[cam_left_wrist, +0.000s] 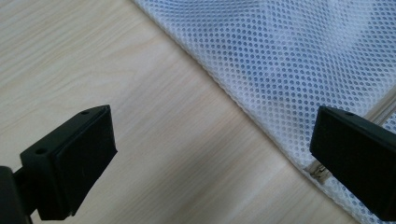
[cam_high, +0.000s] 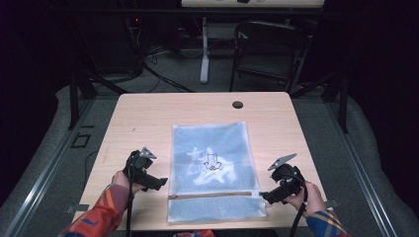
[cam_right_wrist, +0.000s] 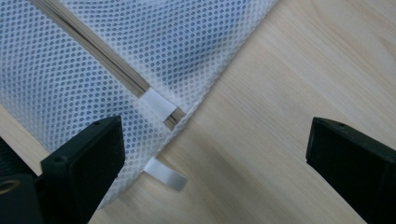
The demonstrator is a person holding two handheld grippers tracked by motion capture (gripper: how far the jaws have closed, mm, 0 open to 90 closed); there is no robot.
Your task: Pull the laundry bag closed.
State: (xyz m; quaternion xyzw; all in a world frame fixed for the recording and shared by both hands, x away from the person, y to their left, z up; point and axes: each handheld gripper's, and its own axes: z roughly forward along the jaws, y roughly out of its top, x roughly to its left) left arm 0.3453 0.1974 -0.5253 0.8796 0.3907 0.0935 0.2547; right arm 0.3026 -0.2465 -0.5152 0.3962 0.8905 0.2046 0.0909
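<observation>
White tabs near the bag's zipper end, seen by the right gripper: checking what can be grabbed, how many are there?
2: one tab across the zipper end, another sticking out from the bag edge onto the table.

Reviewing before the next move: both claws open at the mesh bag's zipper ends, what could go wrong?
1. The mesh bag lies flat and limp on the table; the right claw may pinch only its small white tab, so it slips.
2. The left claw straddles the bag's edge near the zipper; closing could bunch mesh and drag the bag.
</observation>
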